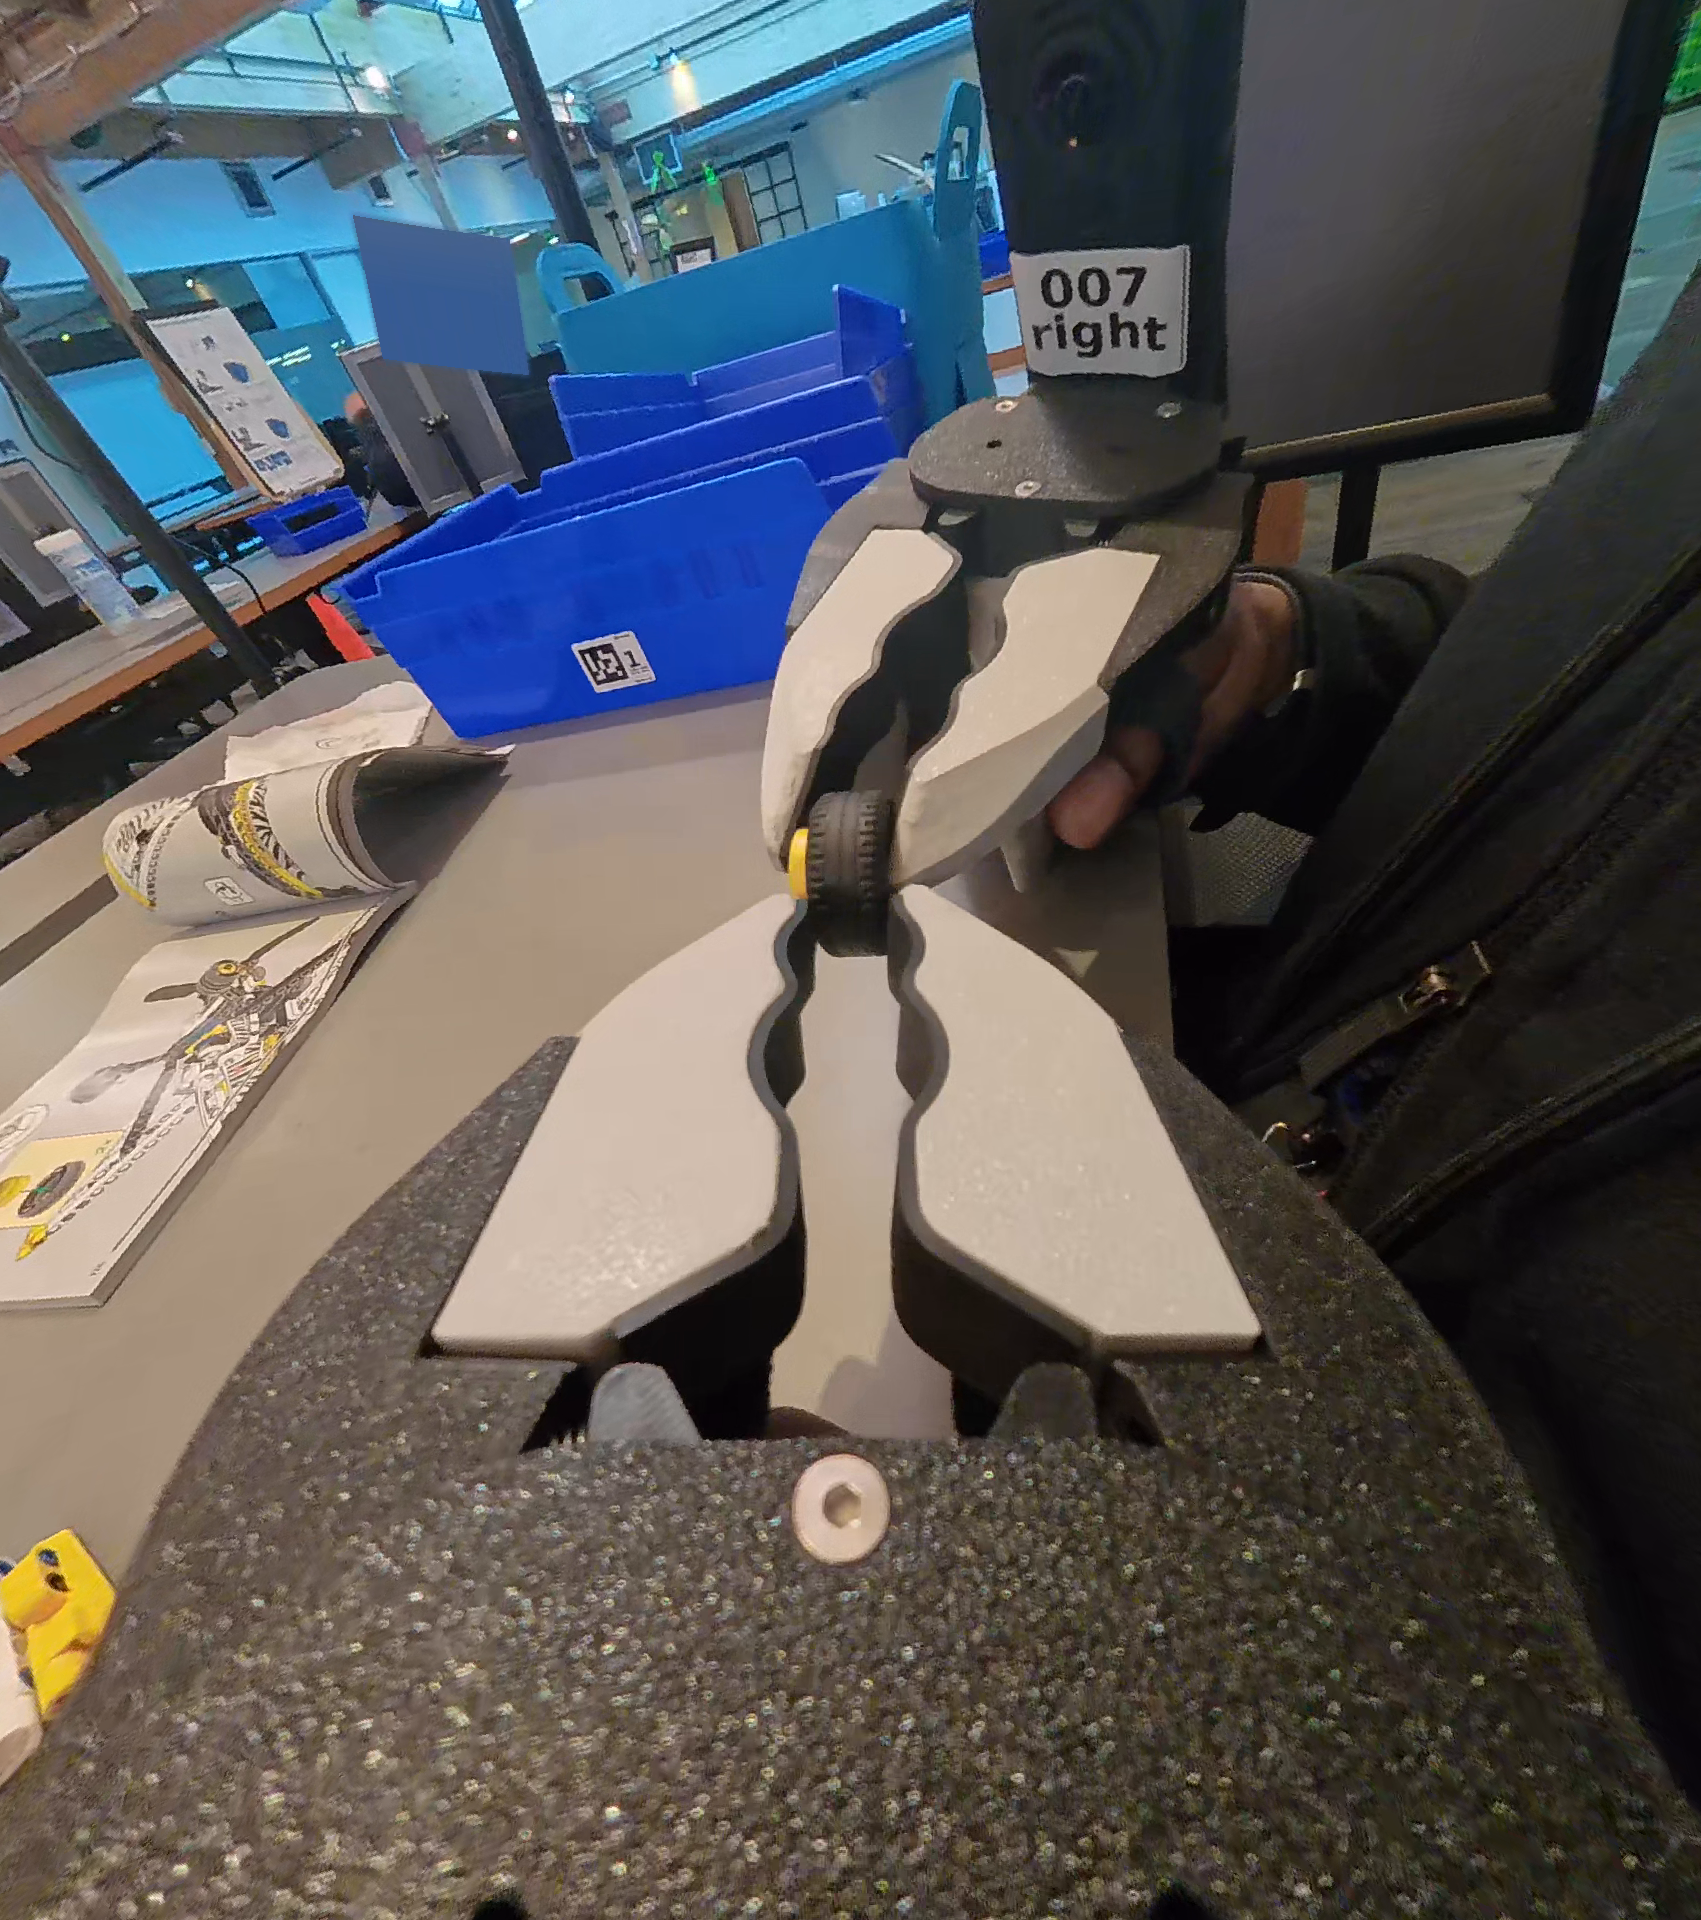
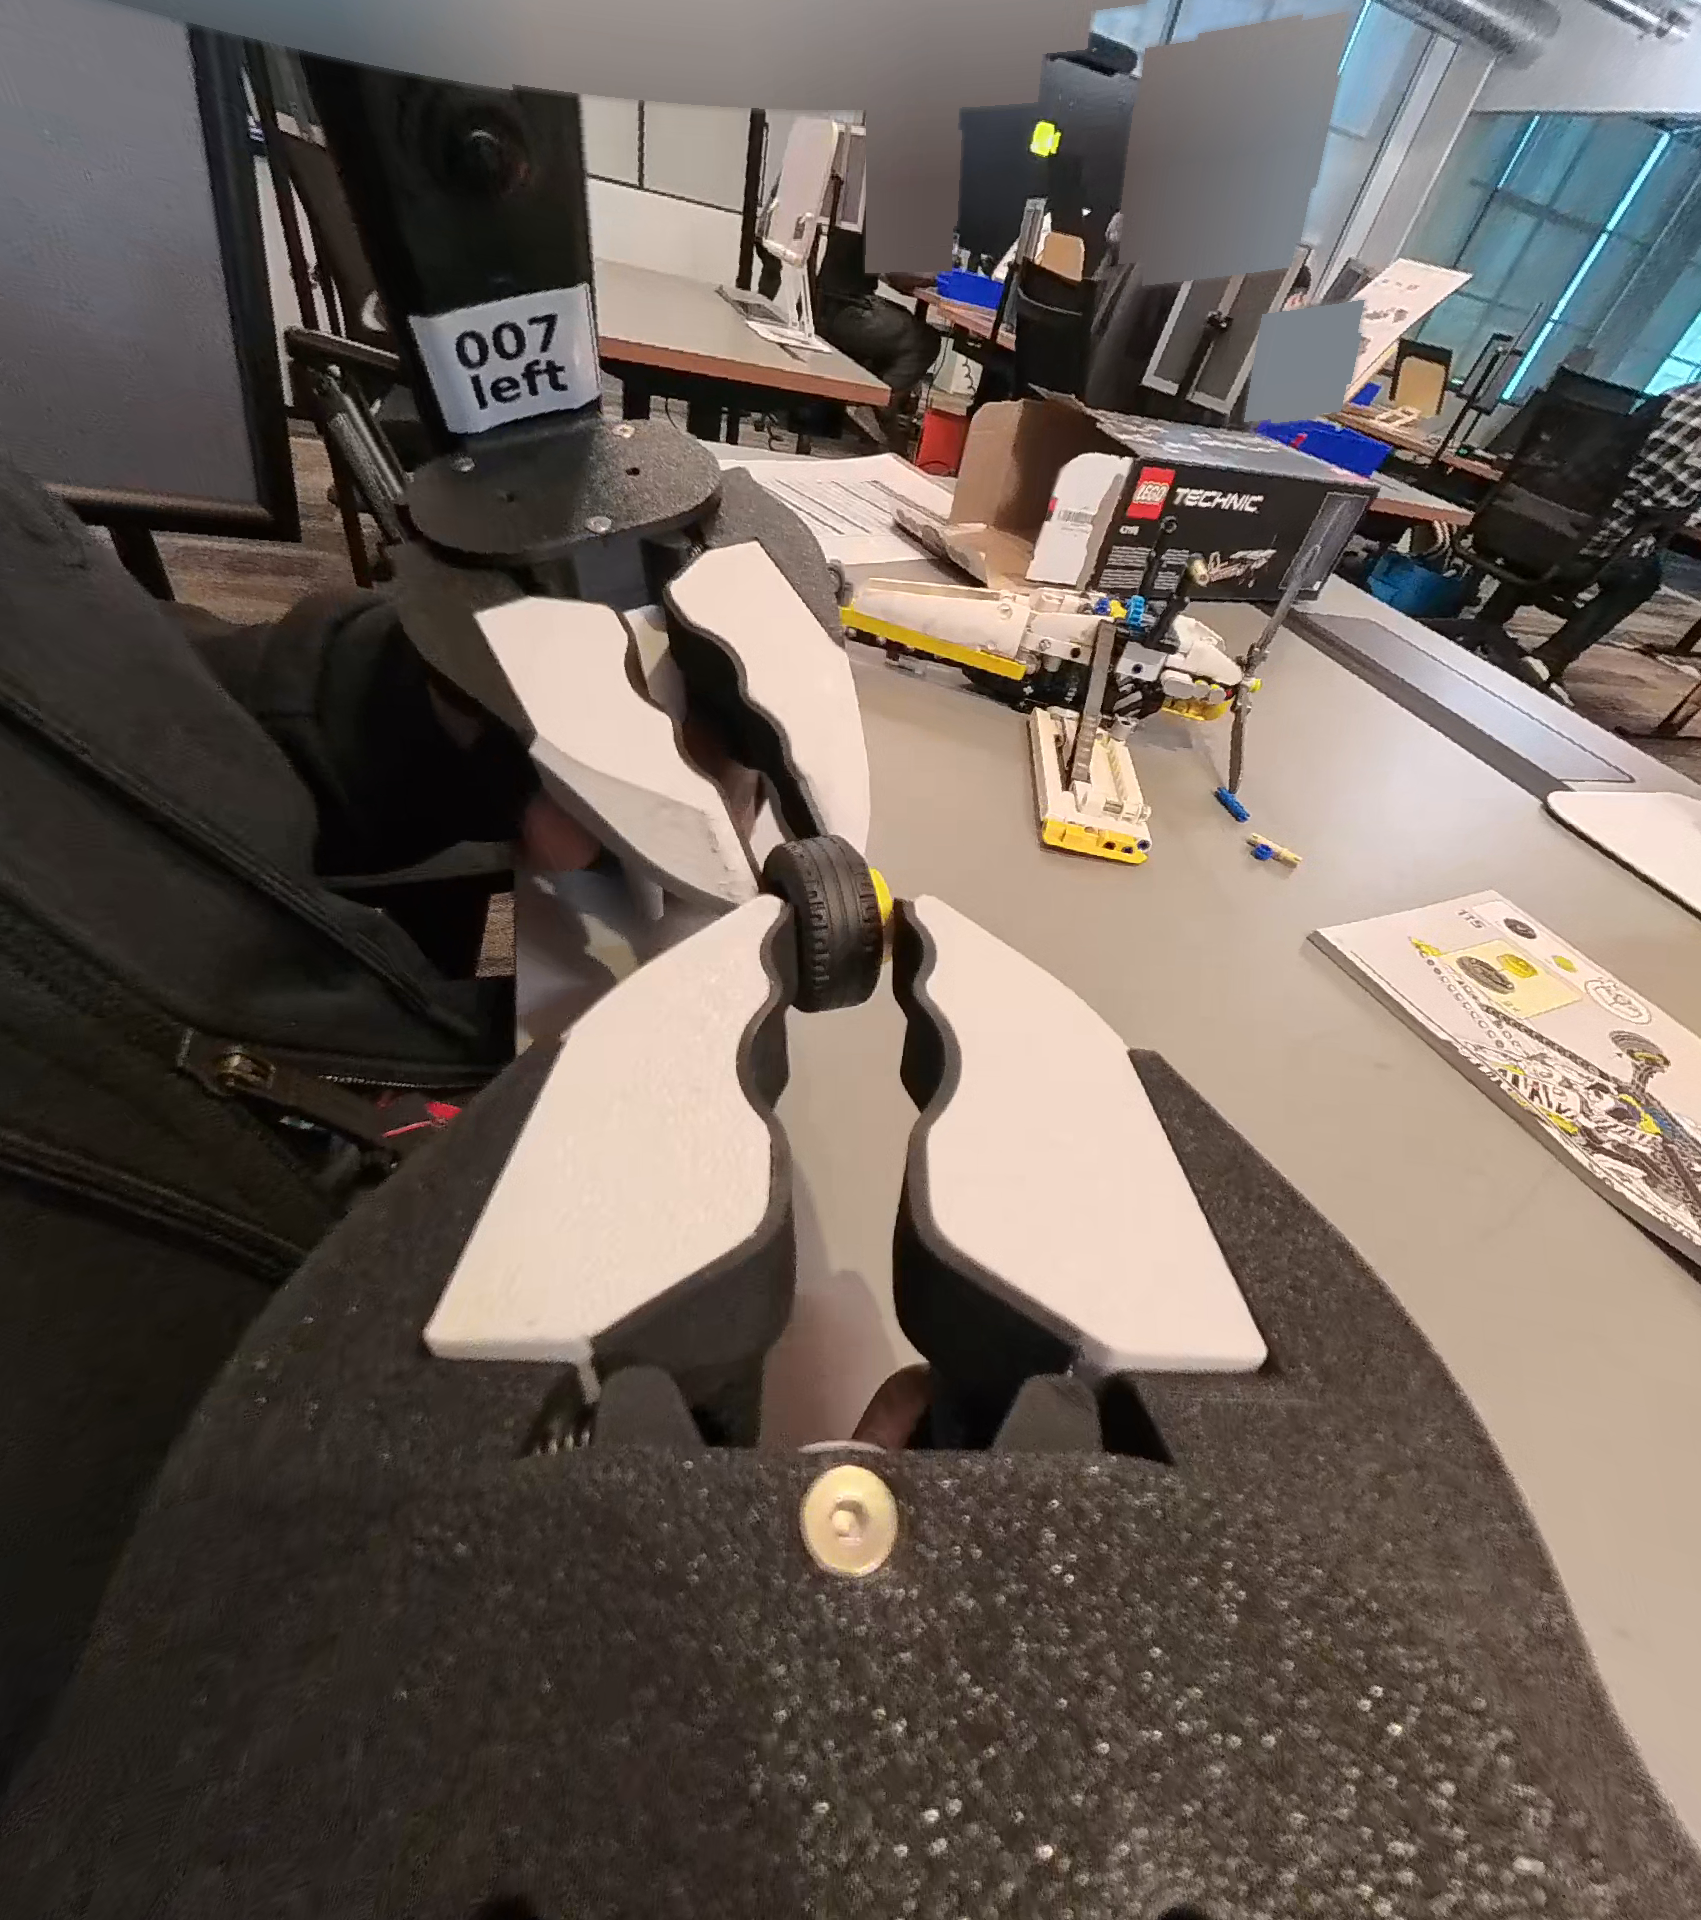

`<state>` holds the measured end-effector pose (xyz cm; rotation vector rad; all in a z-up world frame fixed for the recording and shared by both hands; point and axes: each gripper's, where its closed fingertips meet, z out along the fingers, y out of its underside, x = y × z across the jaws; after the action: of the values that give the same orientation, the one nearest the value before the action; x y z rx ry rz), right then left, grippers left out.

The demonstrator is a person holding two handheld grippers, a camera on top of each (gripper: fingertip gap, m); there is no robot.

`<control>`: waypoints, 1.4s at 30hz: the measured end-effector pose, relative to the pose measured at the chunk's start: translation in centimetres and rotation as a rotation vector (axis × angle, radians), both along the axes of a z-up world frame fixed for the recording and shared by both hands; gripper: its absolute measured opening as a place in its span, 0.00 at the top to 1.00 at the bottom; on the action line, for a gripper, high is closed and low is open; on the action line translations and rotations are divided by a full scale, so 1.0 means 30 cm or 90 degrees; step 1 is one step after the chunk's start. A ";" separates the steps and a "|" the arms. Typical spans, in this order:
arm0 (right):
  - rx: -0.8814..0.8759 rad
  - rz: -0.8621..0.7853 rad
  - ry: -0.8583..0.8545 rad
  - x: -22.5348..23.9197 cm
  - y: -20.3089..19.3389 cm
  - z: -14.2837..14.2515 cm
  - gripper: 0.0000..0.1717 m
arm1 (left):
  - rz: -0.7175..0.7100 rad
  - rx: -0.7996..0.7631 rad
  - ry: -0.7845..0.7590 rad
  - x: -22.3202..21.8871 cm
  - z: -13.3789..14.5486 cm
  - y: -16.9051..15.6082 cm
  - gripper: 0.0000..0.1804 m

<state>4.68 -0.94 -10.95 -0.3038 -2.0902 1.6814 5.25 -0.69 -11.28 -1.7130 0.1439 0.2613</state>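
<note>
Gripping: left gripper (image 1: 844, 920) and right gripper (image 2: 841, 940) meet tip to tip, both clamped on one small black wheel (image 1: 851, 871) with a yellow hub, held above the tabletop (image 1: 617, 831).
Left fingers: closed on the wheel's lower part.
Right fingers: pressed on tyre side and hub.
Near: open instruction booklet (image 2: 1604, 1070).
Farther: white-and-yellow brick aircraft model (image 2: 1054, 644), its dark box (image 2: 1230, 530).
Beyond: blue bins (image 1: 597, 613).

Writing stands on a white label (image 1: 1100, 310) above the fingers, a sticker (image 1: 612, 662) on the blue bin (image 1: 513, 623) left beyond them, and a black box (image 2: 1230, 530) ahead.
</note>
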 end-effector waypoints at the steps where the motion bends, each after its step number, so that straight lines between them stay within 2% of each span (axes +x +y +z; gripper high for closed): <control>1: -0.001 -0.002 0.009 0.002 0.000 0.003 0.90 | -0.001 0.002 0.004 0.003 0.001 0.000 0.92; 6: -0.019 -0.008 0.025 0.016 -0.003 0.021 0.90 | -0.017 0.019 0.002 0.020 0.014 -0.004 0.93; 14: -0.042 -0.016 -0.003 0.018 -0.007 0.027 0.90 | -0.004 0.022 0.051 0.028 0.019 -0.012 0.93; 26: -0.023 -0.088 0.033 0.008 -0.011 0.025 0.90 | 0.030 0.025 0.089 0.019 0.024 -0.019 0.94; 38: -0.031 -0.027 0.050 0.037 -0.032 0.031 0.90 | -0.043 0.036 0.118 0.067 0.030 -0.041 0.94; 42: 0.011 -0.053 0.078 0.017 -0.020 0.012 0.90 | -0.005 0.004 0.132 0.039 0.005 -0.029 0.93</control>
<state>5.19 -1.53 -10.60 -0.2718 -1.9739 1.5921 6.43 -1.55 -11.15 -1.6758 0.3026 0.4332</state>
